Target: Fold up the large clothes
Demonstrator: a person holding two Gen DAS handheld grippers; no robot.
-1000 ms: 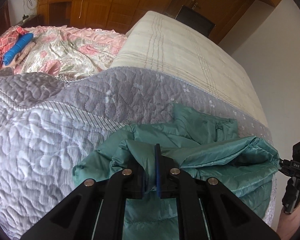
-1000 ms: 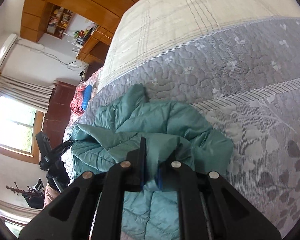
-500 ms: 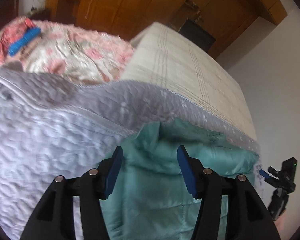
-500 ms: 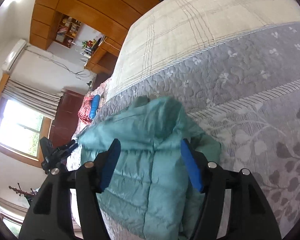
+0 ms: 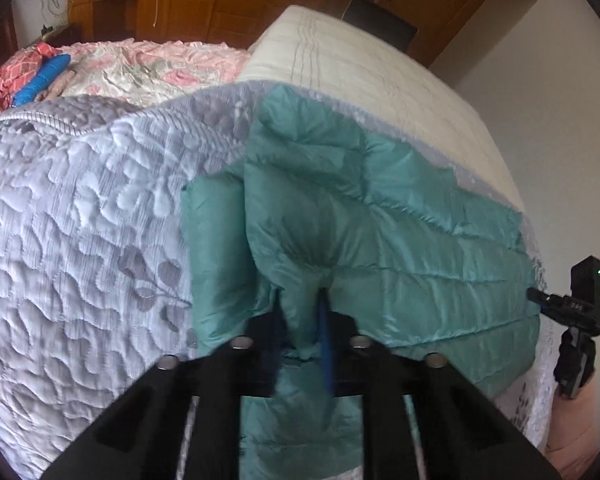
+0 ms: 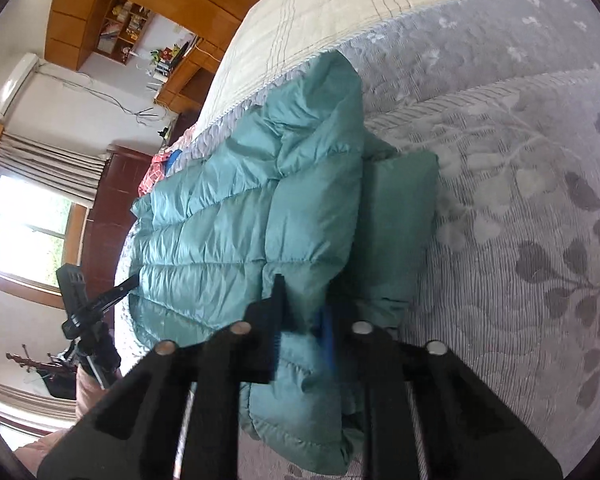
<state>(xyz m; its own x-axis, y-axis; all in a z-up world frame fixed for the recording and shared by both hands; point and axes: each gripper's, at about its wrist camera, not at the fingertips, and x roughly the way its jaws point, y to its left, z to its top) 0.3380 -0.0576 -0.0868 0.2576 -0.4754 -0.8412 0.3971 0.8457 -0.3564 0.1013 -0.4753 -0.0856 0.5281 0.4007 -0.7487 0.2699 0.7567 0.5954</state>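
Note:
A teal quilted puffer jacket lies spread across the grey quilted bedspread, one sleeve folded along its side. My left gripper is shut on a pinch of the jacket's near edge. In the right wrist view the same jacket stretches away to the left, and my right gripper is shut on its near edge. The right gripper also shows at the right edge of the left wrist view, and the left gripper at the left of the right wrist view.
A cream mattress lies beyond the bedspread. A pink floral quilt with a blue item lies at the far left. Wooden cabinets line the back wall. A white wall runs close along the right.
Both grippers let go of the bunched jacket and opened half a second ago. The jacket now lies spread out flatter, and both grippers have shut again on its near edge.

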